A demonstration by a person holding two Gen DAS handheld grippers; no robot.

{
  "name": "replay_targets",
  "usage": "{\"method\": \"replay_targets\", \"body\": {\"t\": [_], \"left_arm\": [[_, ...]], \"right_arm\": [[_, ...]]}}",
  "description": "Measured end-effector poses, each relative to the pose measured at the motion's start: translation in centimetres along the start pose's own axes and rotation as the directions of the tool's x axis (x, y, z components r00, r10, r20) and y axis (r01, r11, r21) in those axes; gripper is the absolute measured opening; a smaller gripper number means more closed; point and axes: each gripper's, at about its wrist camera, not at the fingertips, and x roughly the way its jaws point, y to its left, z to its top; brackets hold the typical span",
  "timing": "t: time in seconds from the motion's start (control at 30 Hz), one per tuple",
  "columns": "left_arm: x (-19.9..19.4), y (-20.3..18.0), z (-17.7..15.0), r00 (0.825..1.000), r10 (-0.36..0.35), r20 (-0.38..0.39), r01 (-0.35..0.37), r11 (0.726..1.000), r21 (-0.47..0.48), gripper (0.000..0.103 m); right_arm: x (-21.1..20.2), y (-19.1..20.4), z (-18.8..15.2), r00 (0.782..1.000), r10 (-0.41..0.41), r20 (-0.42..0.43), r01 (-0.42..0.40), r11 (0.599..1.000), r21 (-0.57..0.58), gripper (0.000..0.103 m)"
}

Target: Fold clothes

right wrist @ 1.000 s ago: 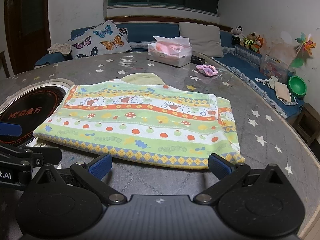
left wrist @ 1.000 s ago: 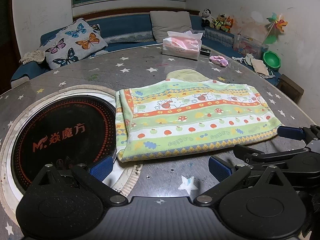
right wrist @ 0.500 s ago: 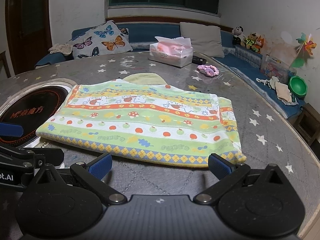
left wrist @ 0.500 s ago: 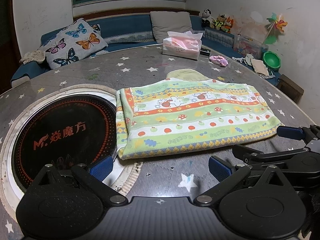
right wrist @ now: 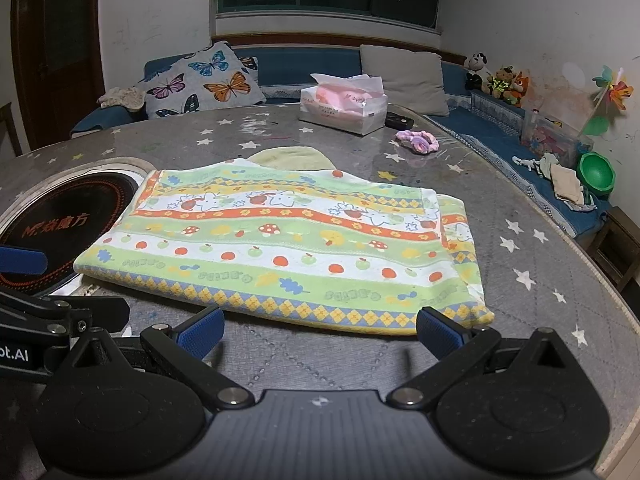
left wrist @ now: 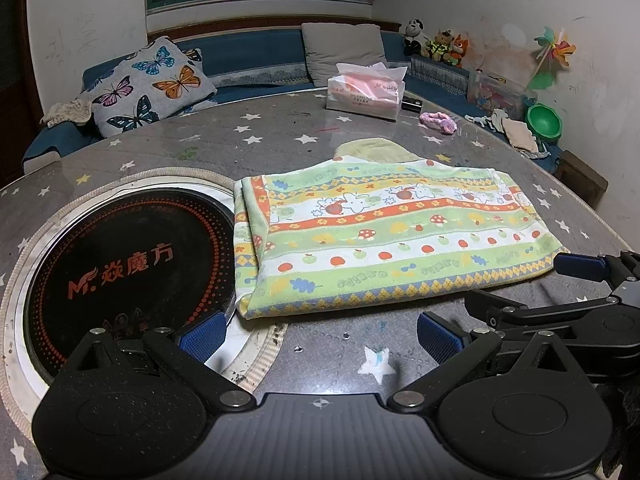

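Note:
A folded garment (left wrist: 384, 236) with green, orange and white bands of apples, mushrooms and rabbits lies flat on the round table; it also shows in the right wrist view (right wrist: 292, 244). A pale green part (left wrist: 374, 150) sticks out at its far edge. My left gripper (left wrist: 320, 332) is open and empty, just in front of the garment's near left corner. My right gripper (right wrist: 320, 330) is open and empty, just in front of the near edge, its right fingertip (right wrist: 438, 330) next to the near right corner.
A black round induction hob (left wrist: 120, 264) is set in the grey star-patterned table (left wrist: 256, 136) left of the garment. A tissue box (left wrist: 366, 90), a dark remote (left wrist: 412, 104) and a purple scrunchie (left wrist: 438, 122) lie at the far side. A sofa with cushions (left wrist: 156, 84) stands behind.
Both grippers have drawn back slightly from the garment's near edge; the garment looks a little farther away. Both stay open, and the garment has not moved.

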Motion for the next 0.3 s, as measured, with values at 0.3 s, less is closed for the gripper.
{"method": "replay_targets", "body": {"t": [0.3], "left_arm": [[0.07,0.08,-0.08,1.000,-0.001,-0.002,0.001,1.000,-0.003,0.103]], "right_arm": [[0.05,0.06,-0.09,1.000,0.000,-0.002,0.000,1.000,0.000,0.103]]}}
